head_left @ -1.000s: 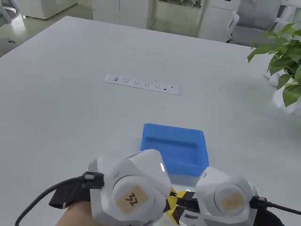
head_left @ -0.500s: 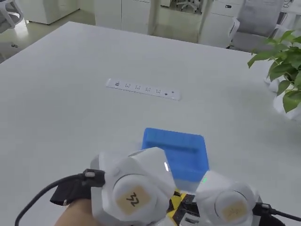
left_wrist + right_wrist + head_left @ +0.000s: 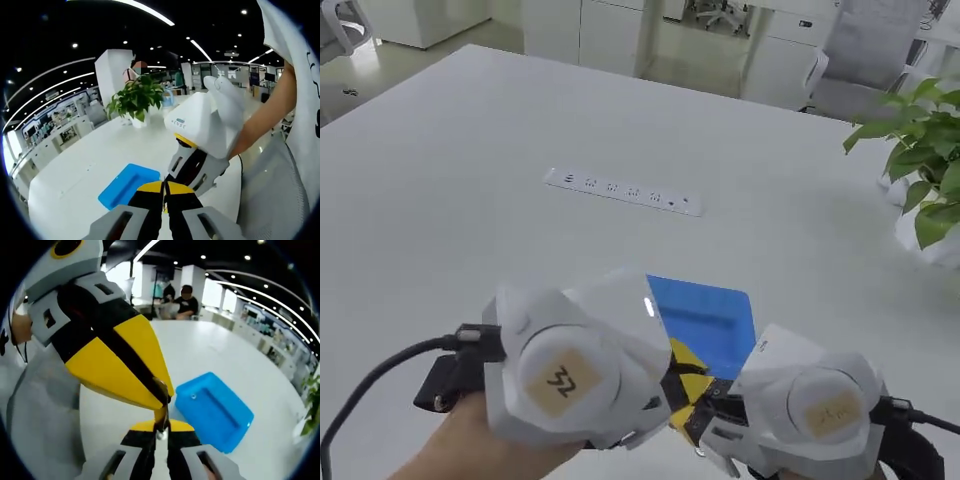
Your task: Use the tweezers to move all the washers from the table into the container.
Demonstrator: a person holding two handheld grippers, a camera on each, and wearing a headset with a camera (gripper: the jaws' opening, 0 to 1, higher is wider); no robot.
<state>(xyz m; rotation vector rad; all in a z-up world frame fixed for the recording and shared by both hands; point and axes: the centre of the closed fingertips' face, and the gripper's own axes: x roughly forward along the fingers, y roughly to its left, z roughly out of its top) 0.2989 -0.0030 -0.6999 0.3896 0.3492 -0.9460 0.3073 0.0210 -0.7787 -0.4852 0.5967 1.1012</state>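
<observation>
The blue container (image 3: 712, 318) lies on the white table (image 3: 450, 200), partly hidden behind my grippers; it also appears in the left gripper view (image 3: 127, 184) and the right gripper view (image 3: 216, 411), where a small speck, perhaps a washer (image 3: 192, 396), rests inside. My left gripper (image 3: 682, 378) and right gripper (image 3: 698, 412) meet tip to tip in front of it. A thin metal strip, seemingly the tweezers (image 3: 161, 412), runs from the left gripper's yellow fingertips (image 3: 150, 385) down into my right gripper (image 3: 160, 434). Both pairs of jaws are shut, the left gripper (image 3: 164, 194) too.
A white power strip (image 3: 620, 189) lies further back on the table. A potted plant (image 3: 920, 160) stands at the right edge. Cabinets and office chairs (image 3: 865, 50) stand beyond the far edge. Seated people (image 3: 186, 301) are in the background.
My left gripper has risen and swung right, now covering the container's left part, and its yellow jaws have come up against the right gripper's.
</observation>
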